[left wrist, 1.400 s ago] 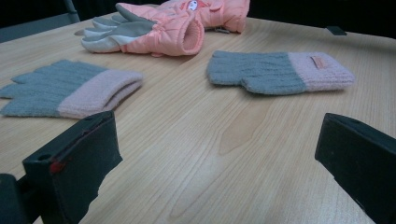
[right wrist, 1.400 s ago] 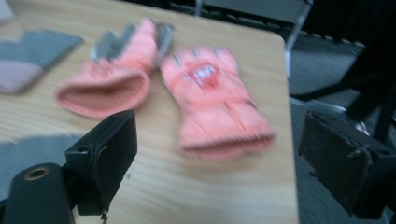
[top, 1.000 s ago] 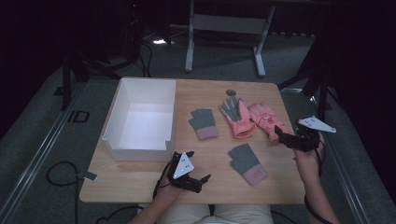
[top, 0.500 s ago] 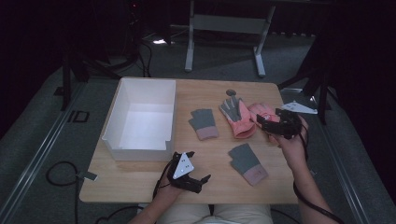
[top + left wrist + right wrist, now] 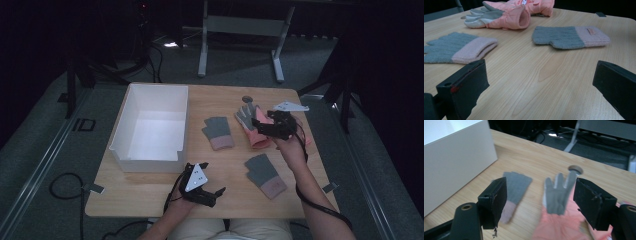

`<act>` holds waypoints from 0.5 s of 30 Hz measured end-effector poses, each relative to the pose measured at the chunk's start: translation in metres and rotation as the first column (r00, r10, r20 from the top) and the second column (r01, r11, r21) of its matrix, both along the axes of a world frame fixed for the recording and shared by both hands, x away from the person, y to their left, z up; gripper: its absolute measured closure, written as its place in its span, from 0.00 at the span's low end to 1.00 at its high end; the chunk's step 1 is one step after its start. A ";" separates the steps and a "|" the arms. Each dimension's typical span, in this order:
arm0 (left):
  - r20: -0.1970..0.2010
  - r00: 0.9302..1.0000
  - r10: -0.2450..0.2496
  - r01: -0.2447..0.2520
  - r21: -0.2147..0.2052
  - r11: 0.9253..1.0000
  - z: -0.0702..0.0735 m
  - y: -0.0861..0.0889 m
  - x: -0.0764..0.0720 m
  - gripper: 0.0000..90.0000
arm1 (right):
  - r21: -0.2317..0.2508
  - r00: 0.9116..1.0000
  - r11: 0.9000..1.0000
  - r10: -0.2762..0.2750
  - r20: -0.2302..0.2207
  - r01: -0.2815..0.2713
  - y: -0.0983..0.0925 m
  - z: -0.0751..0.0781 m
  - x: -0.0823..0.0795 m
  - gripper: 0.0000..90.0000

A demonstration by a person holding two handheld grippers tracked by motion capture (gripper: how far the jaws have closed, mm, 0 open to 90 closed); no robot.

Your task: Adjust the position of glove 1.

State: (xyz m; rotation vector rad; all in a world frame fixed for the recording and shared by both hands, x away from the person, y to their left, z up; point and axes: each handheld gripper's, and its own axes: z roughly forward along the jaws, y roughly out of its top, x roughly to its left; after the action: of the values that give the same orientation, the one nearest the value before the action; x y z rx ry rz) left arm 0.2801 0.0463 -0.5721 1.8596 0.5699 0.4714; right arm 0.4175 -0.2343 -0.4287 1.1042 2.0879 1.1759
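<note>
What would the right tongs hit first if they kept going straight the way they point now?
Probably the pink glove with the grey palm: it lies straight ahead of the open right tongs, though depth is hard to judge.

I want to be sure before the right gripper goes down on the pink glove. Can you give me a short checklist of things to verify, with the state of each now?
1. Right gripper jaws open: ok. They have just been closing a little, but the right gripper view shows a wide gap.
2. Nothing held between the jaws: ok.
3. Right gripper lined up over the pink glove: ok. The glove's grey palm lies between the jaws in the right gripper view.
4. Pads touching the glove: cannot tell; it seems to hover above.
5. Left gripper out of the way: ok. It rests open near the table's front edge.
6. White box free to receive a glove: ok, it looks empty.
</note>
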 end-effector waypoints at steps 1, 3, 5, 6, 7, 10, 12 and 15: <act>0.002 1.000 -0.003 0.003 0.006 1.000 0.000 0.000 0.000 0.00 | -0.011 1.000 1.000 0.018 -0.005 -0.018 0.009 -0.003 0.003 0.31; 0.003 1.000 -0.001 0.001 0.005 1.000 0.000 0.000 0.000 0.00 | -0.018 0.999 0.999 0.042 -0.011 -0.042 0.017 -0.005 0.005 0.32; 0.007 1.000 -0.004 0.004 0.003 1.000 0.000 -0.001 -0.001 0.00 | -0.028 0.998 0.998 0.056 -0.013 -0.057 0.026 -0.007 0.007 0.32; 0.009 1.000 -0.003 0.003 0.006 1.000 0.000 -0.001 -0.001 0.00 | -0.028 0.998 0.997 0.066 -0.020 -0.066 0.030 -0.008 0.009 0.32; 0.011 1.000 -0.003 0.003 0.009 1.000 0.000 -0.002 -0.002 0.00 | -0.031 0.997 0.997 0.071 -0.025 -0.071 0.033 -0.009 0.010 0.32; 0.014 1.000 -0.005 0.005 0.007 1.000 0.000 -0.002 -0.002 0.00 | -0.044 0.995 0.995 0.091 -0.032 -0.092 0.044 -0.012 0.014 0.34; 0.017 1.000 -0.005 0.005 0.009 1.000 0.000 -0.002 -0.002 0.00 | -0.051 0.993 0.992 0.109 -0.042 -0.111 0.051 -0.014 0.016 0.35; 0.016 1.000 -0.007 0.007 0.011 1.000 0.000 -0.002 -0.002 0.00 | -0.069 0.990 0.988 0.132 -0.054 -0.135 0.061 -0.019 0.020 0.37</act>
State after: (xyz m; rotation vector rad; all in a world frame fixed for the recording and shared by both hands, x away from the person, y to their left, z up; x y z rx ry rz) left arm 0.2782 0.0446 -0.5721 1.8657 0.5505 0.4852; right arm 0.4372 -0.1730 -0.4473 0.9828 2.2547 1.1346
